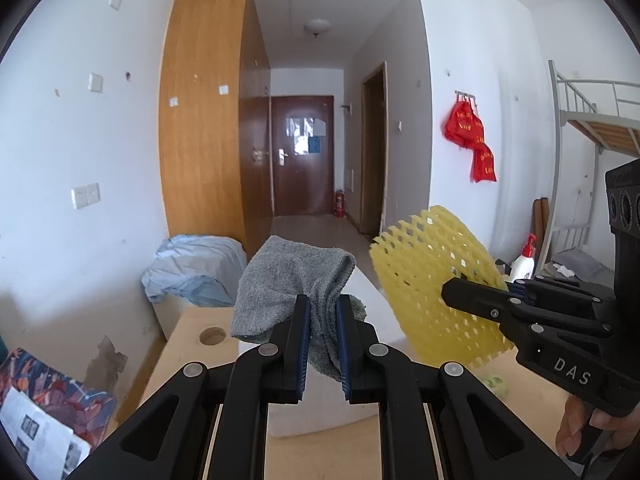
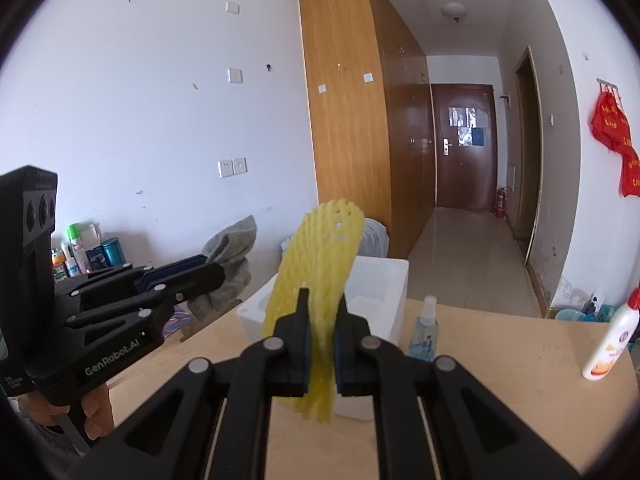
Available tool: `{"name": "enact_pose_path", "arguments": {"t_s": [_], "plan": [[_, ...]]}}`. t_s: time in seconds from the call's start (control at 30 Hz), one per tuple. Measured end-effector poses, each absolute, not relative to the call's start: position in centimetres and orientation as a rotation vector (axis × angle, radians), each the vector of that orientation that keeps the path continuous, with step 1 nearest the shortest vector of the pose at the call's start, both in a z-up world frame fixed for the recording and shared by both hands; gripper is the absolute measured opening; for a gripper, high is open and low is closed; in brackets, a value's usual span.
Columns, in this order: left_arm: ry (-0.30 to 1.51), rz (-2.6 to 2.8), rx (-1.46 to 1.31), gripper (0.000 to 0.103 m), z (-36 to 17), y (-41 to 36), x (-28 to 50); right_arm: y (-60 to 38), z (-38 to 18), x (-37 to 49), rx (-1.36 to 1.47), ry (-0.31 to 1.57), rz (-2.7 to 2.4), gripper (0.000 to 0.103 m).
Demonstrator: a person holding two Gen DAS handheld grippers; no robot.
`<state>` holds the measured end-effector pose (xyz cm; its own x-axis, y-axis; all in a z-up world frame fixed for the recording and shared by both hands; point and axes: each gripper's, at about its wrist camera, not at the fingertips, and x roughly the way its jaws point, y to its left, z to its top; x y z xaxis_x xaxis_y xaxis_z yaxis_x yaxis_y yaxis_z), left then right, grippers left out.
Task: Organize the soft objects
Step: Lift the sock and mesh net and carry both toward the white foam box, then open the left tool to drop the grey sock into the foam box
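left gripper is clamped on the grey towel, right gripper pinching the yellow foam net, both above the white foam box

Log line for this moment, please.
left gripper: shut on grey cloth | right gripper: shut on yellow foam net | both above white foam box

Towel: grey, looped terry
Foam net: pale yellow, diamond-hole lattice
Box: plain white
Table: light tan wood
Left gripper: black, blue pads
Right gripper: black, blue pads
Bags: red, gold lettering
Wardrobe: honey wood grain
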<state>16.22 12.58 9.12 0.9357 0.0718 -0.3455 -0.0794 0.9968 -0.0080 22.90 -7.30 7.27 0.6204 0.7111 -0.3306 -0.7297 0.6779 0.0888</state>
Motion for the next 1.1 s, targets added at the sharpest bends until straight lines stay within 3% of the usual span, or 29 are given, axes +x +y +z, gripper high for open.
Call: {"name": "enact_pose_path", "arguments": {"t_s": [0.67,1.1], "plan": [[0.426,0.073,-0.053,0.014,8.1,15.6,26.2,-3.5,6.5,30.3,-0.093,0.418,0.822,0.011],[0.461,0.067,-0.054,0.014,7.0,16.2,27.6,-2.9,5.9,31.3,-0.096,0.452,0.823,0.011]]}}
